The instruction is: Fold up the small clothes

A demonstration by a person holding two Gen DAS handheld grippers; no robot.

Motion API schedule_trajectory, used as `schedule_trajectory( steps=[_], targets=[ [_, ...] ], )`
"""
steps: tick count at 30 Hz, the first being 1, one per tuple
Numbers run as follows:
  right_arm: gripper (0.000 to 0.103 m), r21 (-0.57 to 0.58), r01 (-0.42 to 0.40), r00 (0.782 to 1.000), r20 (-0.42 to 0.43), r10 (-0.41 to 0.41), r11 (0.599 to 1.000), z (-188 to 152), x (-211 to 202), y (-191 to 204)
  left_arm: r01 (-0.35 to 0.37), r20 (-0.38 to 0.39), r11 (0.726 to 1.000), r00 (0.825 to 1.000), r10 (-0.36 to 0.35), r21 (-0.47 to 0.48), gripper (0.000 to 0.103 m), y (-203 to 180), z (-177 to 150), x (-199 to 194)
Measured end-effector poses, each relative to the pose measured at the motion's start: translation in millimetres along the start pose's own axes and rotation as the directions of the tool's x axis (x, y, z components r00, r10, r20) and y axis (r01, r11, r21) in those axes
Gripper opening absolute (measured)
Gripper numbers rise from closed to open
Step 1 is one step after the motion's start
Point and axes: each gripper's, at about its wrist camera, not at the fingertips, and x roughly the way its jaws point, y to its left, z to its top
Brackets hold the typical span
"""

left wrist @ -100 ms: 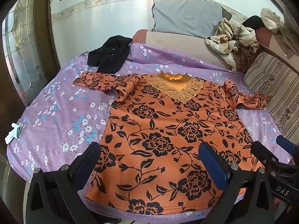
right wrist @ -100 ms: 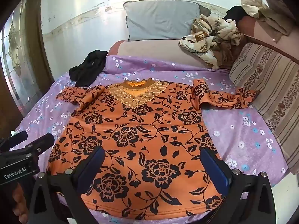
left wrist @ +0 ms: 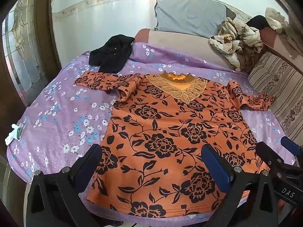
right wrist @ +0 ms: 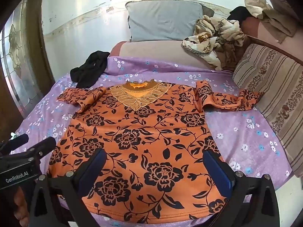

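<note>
An orange top with black flowers (left wrist: 170, 132) lies flat, front up, on the purple flowered sheet (left wrist: 56, 117), lace collar (left wrist: 180, 89) at the far end, sleeves spread to both sides. It also shows in the right wrist view (right wrist: 142, 138). My left gripper (left wrist: 153, 162) is open and empty above the hem, near its left side. My right gripper (right wrist: 155, 168) is open and empty above the hem's right part. In the left wrist view the right gripper (left wrist: 280, 158) shows at the right edge; in the right wrist view the left gripper (right wrist: 32, 143) shows at the left.
A black garment (left wrist: 111, 54) lies at the sheet's far left. A grey pillow (left wrist: 189, 13) and a crumpled patterned cloth (left wrist: 236, 39) are at the back. A striped cushion (right wrist: 274, 98) lines the right side. A small white thing (left wrist: 13, 134) sits at the left edge.
</note>
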Motion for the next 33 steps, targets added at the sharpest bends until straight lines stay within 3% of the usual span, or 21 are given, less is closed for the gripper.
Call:
schedule_trajectory(
  steps=[33],
  targets=[
    [0.103,0.006,-0.035,0.999,-0.021,0.035,0.999,5.2,30.5,7.1,-0.013,-0.063,1.0,0.998,0.014,0.007,0.103,2.3,2.6,30.0]
  ],
)
